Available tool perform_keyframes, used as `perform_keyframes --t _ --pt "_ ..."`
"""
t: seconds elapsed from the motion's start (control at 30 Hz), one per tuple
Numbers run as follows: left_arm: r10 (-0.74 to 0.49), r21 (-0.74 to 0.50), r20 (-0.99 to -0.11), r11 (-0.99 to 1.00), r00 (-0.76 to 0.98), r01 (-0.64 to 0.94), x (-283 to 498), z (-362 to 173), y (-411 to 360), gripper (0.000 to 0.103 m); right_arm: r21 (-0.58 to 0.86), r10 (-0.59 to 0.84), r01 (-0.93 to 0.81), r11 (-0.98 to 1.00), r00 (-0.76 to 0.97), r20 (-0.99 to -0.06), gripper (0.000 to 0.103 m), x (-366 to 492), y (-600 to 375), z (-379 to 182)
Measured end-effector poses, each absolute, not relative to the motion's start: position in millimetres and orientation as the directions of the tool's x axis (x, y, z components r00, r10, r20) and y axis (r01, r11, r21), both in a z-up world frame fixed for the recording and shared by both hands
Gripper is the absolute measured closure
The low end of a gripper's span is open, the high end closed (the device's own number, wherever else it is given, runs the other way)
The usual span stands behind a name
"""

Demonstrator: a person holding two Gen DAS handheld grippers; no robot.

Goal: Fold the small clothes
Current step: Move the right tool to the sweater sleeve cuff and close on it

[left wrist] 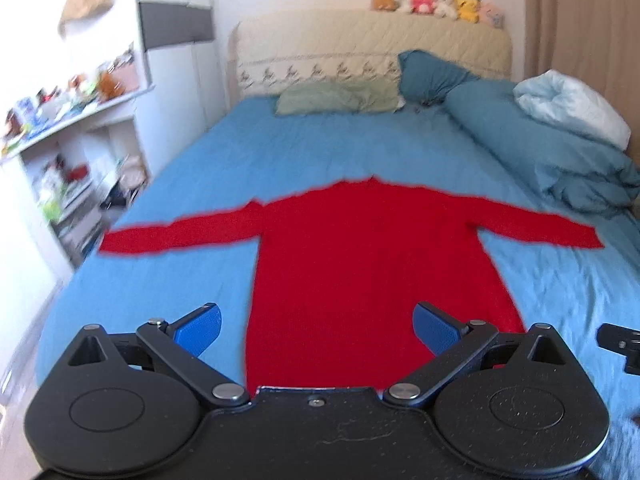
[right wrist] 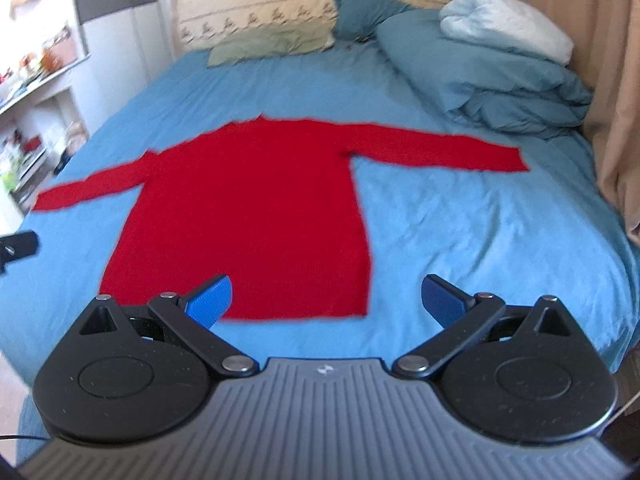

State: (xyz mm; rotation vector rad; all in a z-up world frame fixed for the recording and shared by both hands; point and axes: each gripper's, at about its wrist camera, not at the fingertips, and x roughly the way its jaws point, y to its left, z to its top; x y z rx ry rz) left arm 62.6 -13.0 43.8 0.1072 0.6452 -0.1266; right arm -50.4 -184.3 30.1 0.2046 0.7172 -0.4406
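A red long-sleeved sweater [left wrist: 360, 264] lies flat on the blue bed sheet [left wrist: 180, 280], both sleeves spread out to the sides, hem toward me. My left gripper [left wrist: 318, 330] is open above the hem, its blue pads wide apart with nothing between them. In the right wrist view the same sweater [right wrist: 256, 216] lies ahead and slightly left. My right gripper [right wrist: 326, 300] is open over the hem's right corner, holding nothing. The edge of the other gripper shows at each view's side.
A bunched teal duvet [right wrist: 488, 76] with a pale blue blanket [right wrist: 508, 20] fills the bed's far right. A green pillow [left wrist: 336, 98] lies by the headboard [left wrist: 372, 44], which carries plush toys [left wrist: 436, 4]. Cluttered shelves [left wrist: 68, 136] stand left; a curtain [right wrist: 616, 80] hangs right.
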Motion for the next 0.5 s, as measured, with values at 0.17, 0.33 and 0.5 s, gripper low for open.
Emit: perform_keyframes --t 0.17,0.33,0.5 --pt "-0.143 0.060 -0.593 0.973 0.792 0.221 139.9 60.3 -49.9 0.000 0.056 -0.375 0.531 0.846 0.666 -0.645 0.000 -22.7 -252.3 45.1" --pt "-0.238 0.017 -0.626 0.948 0.743 0.318 229.8 60.8 -102.0 0.000 0.077 -0.448 0.626 0.776 0.633 -0.631 0.000 15.5 -339.9 42.0" --pt "-0.267 0.037 -0.662 0.922 0.700 0.387 318.5 31.7 -168.6 0.000 0.067 -0.532 0.721 0.689 0.567 -0.629 0.000 62.0 -429.7 16.6"
